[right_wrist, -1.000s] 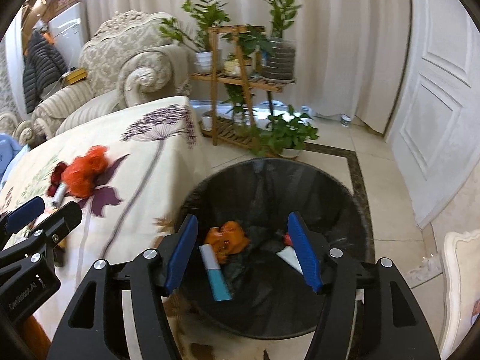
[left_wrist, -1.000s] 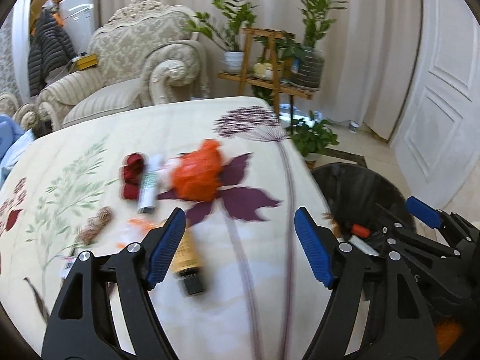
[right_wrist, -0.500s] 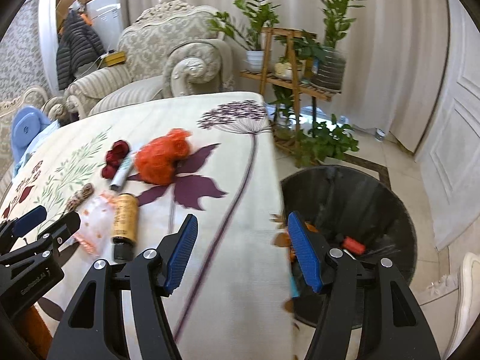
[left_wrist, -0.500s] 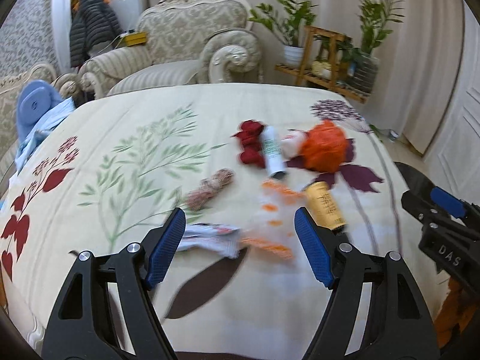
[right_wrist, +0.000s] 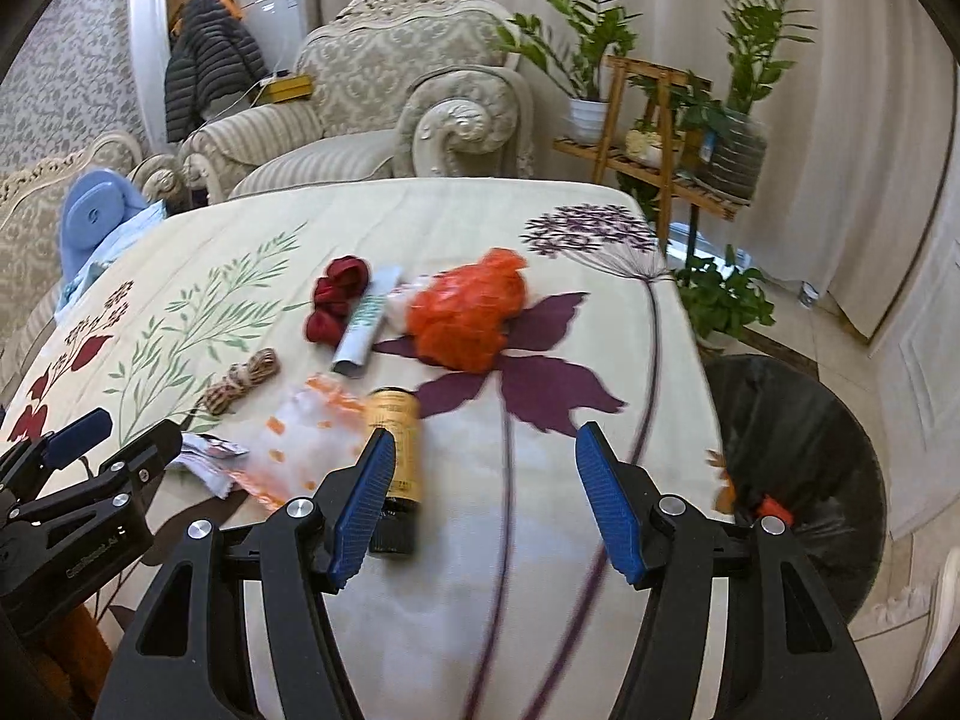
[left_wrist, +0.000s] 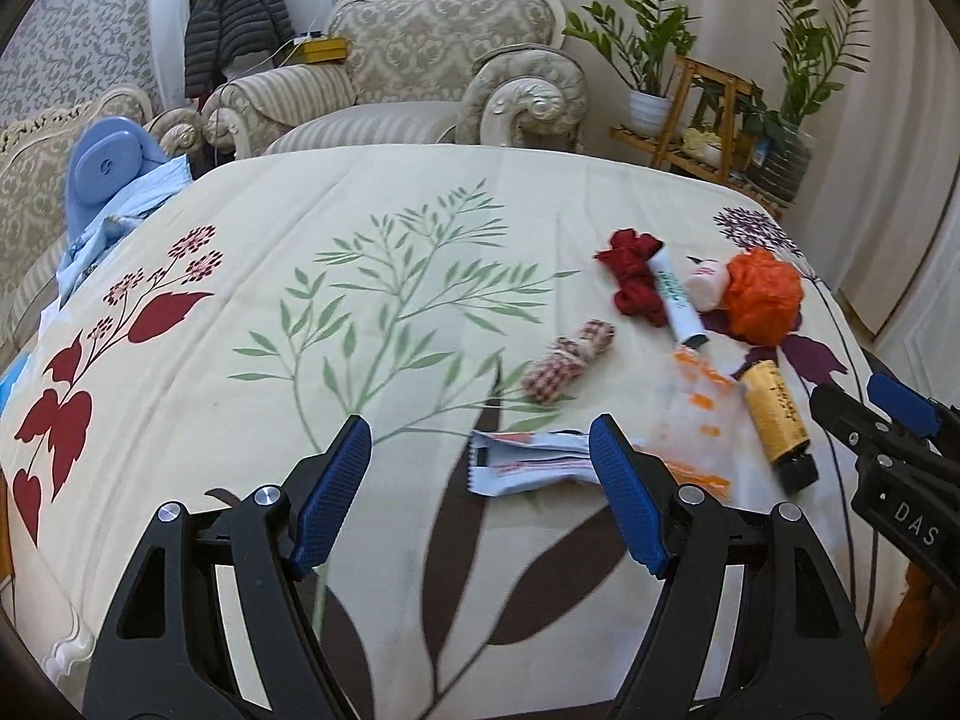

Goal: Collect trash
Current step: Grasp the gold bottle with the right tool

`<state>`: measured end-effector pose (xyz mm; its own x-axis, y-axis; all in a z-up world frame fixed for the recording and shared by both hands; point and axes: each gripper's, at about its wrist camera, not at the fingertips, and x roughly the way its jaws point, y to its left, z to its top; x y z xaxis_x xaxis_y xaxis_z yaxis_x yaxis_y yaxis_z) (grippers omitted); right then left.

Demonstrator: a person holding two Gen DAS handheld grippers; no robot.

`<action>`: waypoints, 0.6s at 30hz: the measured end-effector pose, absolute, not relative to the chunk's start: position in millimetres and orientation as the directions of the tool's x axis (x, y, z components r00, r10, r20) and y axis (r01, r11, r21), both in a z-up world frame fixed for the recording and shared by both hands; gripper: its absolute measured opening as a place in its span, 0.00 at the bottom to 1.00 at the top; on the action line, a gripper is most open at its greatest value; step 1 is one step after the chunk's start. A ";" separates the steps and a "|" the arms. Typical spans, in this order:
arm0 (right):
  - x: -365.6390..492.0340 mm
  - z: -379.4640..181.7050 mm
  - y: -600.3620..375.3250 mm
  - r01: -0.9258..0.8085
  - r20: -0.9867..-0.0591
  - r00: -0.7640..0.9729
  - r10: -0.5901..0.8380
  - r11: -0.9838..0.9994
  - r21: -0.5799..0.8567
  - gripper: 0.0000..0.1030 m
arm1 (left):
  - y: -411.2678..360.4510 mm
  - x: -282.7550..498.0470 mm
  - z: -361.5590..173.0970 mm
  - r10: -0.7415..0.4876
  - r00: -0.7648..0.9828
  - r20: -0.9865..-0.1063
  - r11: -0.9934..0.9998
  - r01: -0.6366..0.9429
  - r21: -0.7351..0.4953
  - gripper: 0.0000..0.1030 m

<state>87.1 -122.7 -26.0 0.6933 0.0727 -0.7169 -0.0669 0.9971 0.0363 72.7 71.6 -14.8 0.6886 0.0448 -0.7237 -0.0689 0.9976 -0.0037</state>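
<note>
Beyond my bench [left_wrist: 420, 192], whose cream cloth carries printed green sprigs, red leaves and purple blooms, stands a carved, pale patterned armchair [left_wrist: 444, 60]. A dark quilted jacket [left_wrist: 231, 6] hangs behind its arm, beside a yellow box [left_wrist: 324, 48]. At the bench's far left corner lies a light blue bundle [left_wrist: 114, 180]. To the right, a wooden plant stand [right_wrist: 654, 138] holds potted greenery [right_wrist: 588, 48] before pale curtains [right_wrist: 852, 120]; a white panelled door [right_wrist: 936, 360] closes the right edge.
</note>
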 end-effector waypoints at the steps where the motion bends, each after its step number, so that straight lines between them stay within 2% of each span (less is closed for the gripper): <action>1: 86.8 -26.8 -119.5 -0.073 -0.719 0.691 0.075 0.997 0.034 0.60 | 73.3 73.3 -15.3 0.045 0.688 -0.725 0.997 -0.071 -0.005 0.71; 6: 91.3 -31.7 -105.7 -0.102 -0.735 0.673 0.079 0.995 0.014 0.59 | 76.3 74.8 -16.3 0.035 0.685 -0.728 0.998 -0.067 -0.015 0.71; 8: 92.9 -33.8 -102.8 -0.110 -0.745 0.663 0.079 0.994 0.008 0.52 | 76.2 75.2 -16.7 0.032 0.686 -0.727 0.998 -0.063 -0.014 0.71; 12: 96.5 -38.3 -101.1 -0.118 -0.760 0.645 0.083 0.993 0.008 0.43 | 72.2 76.8 -18.1 0.025 0.683 -0.730 0.998 -0.054 -0.016 0.71; 16: 97.4 -42.4 -100.2 -0.133 -0.772 0.629 0.093 0.991 0.011 0.27 | 68.0 77.8 -17.6 0.022 0.683 -0.730 0.999 -0.047 -0.014 0.71; 18: 96.6 -43.7 -100.8 -0.137 -0.772 0.628 0.098 0.990 0.014 0.24 | 65.5 78.0 -16.8 0.019 0.684 -0.729 0.999 -0.044 -0.015 0.71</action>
